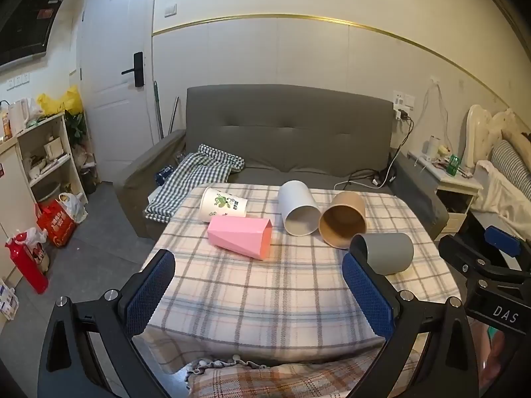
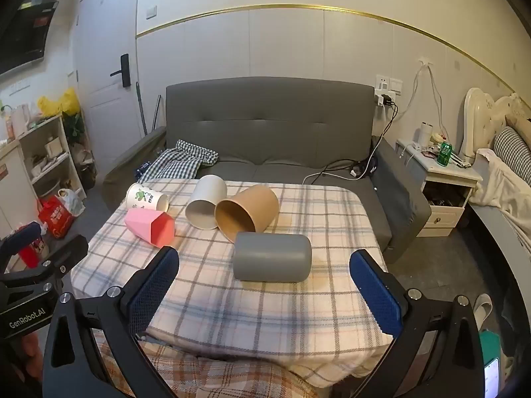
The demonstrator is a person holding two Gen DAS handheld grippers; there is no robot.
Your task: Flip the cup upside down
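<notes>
Both our grippers, left (image 1: 259,293) and right (image 2: 264,290), hang wide apart, holding nothing. Grey cup (image 2: 272,257) lies sideways on the table (image 2: 265,311), axis crosswise, dead ahead of the right gripper, so right is nearer.

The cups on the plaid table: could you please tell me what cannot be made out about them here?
- Gray cup: mouth partly hidden by the left tongs' finger, left wrist view; turned away in the right.
- Printed cup: lettering too small, both views.
- Pink cup: inside unseen.
</notes>
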